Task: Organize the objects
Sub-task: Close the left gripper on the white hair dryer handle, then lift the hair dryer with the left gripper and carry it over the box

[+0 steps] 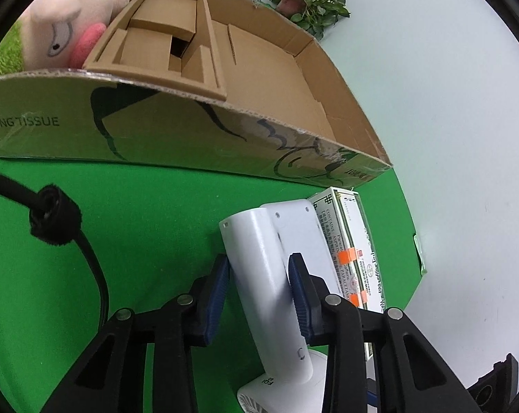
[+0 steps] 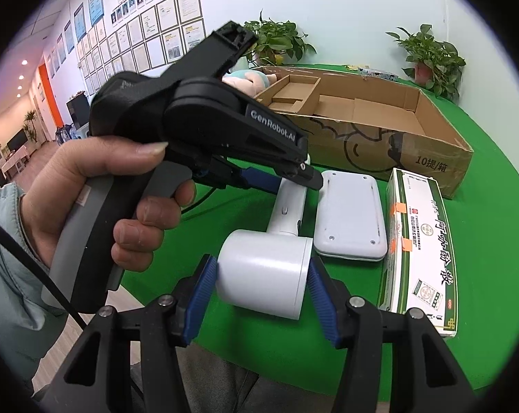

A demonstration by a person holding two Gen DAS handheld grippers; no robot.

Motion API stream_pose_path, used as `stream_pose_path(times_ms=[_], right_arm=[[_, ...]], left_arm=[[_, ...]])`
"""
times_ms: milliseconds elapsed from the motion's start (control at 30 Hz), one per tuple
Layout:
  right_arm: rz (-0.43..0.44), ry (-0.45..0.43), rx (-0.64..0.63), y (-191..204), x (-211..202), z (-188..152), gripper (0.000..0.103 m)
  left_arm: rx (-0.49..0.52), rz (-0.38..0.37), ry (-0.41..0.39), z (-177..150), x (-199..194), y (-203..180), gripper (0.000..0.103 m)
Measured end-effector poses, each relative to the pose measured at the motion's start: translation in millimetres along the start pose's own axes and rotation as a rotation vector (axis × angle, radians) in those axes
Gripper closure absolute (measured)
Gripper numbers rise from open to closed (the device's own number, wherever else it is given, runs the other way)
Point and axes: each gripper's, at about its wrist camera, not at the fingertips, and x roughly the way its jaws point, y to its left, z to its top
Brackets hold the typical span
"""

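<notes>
One white handheld fan (image 2: 262, 268), one flat white device (image 2: 350, 216), one green-and-white medicine box (image 2: 417, 251), one open cardboard carton (image 2: 362, 117), two potted plants (image 2: 428, 58).

Fan lies on the green tabletop (image 2: 225, 327), just in front of the carton. Flat device just beside the fan's handle; medicine box beyond the device. A plush toy (image 1: 63, 24) sits at the carton's far end.

Left gripper (image 1: 259, 275): jaws pinching the fan's handle. Right gripper (image 2: 262, 285): jaws pressed on the fan's round head.

A hand (image 2: 97, 199) holds the left gripper. Framed papers cover the wall behind.
</notes>
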Motion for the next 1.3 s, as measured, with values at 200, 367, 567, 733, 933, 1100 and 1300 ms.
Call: stream_pose_path(times_ms=[200, 367, 567, 733, 933, 1100, 1300], right_arm=[[-0.001, -0.028, 0.013, -0.1, -0.3, 3.2, 0.068], [0.01, -0.02, 0.042, -3.2, 7.4, 7.1, 0.065], [0.038, 0.002, 0.09, -12.6, 12.7, 7.2, 0.048], [0.071, 0.008, 0.115, -12.7, 18.0, 7.8, 0.045], [0.077, 0.009, 0.112, -4.9, 24.9, 8.3, 0.041], [0.071, 0.036, 0.099, -3.2, 30.9, 7.0, 0.04], [0.043, 0.023, 0.059, 2.6, 29.5, 4.5, 0.041]], left_arm=[[0.031, 0.007, -0.044, 2.3, -13.1, -13.4, 0.076], [0.026, 0.027, -0.055, 1.8, -20.3, -14.7, 0.077], [-0.012, 0.036, -0.058, 5.5, -23.2, -9.1, 0.077], [-0.046, 0.028, -0.046, 5.9, -22.2, 0.1, 0.077], [-0.054, 0.027, -0.04, 4.1, -20.2, -0.4, 0.077], [-0.064, 0.022, -0.04, 4.6, -21.3, 2.5, 0.077], [-0.057, 0.013, -0.044, 4.7, -24.0, 0.9, 0.077]])
